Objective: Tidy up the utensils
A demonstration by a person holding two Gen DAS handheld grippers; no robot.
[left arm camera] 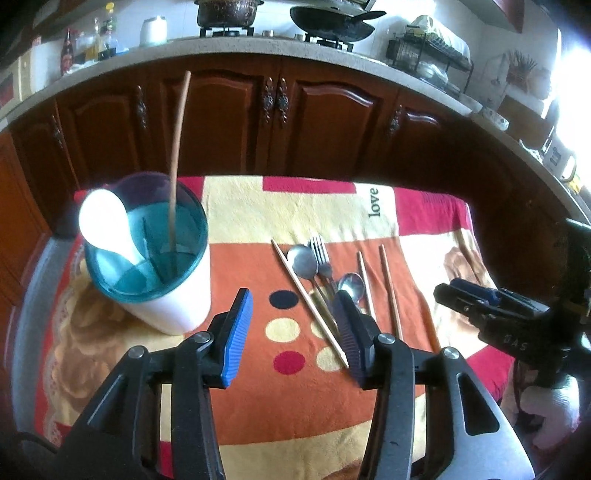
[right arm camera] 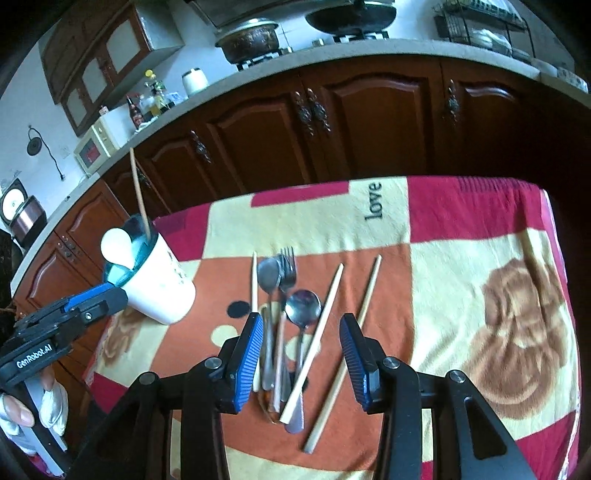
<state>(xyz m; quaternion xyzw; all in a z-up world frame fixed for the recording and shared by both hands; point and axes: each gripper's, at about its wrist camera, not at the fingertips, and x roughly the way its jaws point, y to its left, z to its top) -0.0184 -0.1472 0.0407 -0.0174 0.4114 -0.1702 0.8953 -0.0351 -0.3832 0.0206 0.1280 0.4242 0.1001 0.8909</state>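
A white holder cup (left arm camera: 173,295) with a teal rim stands at the table's left; a white spoon (left arm camera: 105,221) and one upright chopstick (left arm camera: 177,158) are in it. My left gripper (left arm camera: 293,295) hovers open and empty just right of the cup. On the cloth lie two metal spoons (right arm camera: 303,306) (right arm camera: 269,273), a fork (right arm camera: 288,266) and three loose chopsticks (right arm camera: 325,325) (right arm camera: 354,339) (right arm camera: 254,284). My right gripper (right arm camera: 300,318) is open above this pile, its fingers astride the spoon handles and not touching them. Each gripper shows in the other's view: the right gripper (left arm camera: 454,291), the left gripper (right arm camera: 99,295).
A patterned red, orange and cream cloth (right arm camera: 461,280) covers the small table, whose far edge faces dark wooden cabinets (left arm camera: 280,110). A counter with pots and a stove (left arm camera: 229,18) runs behind. A hand (right arm camera: 22,410) holds the left gripper's handle.
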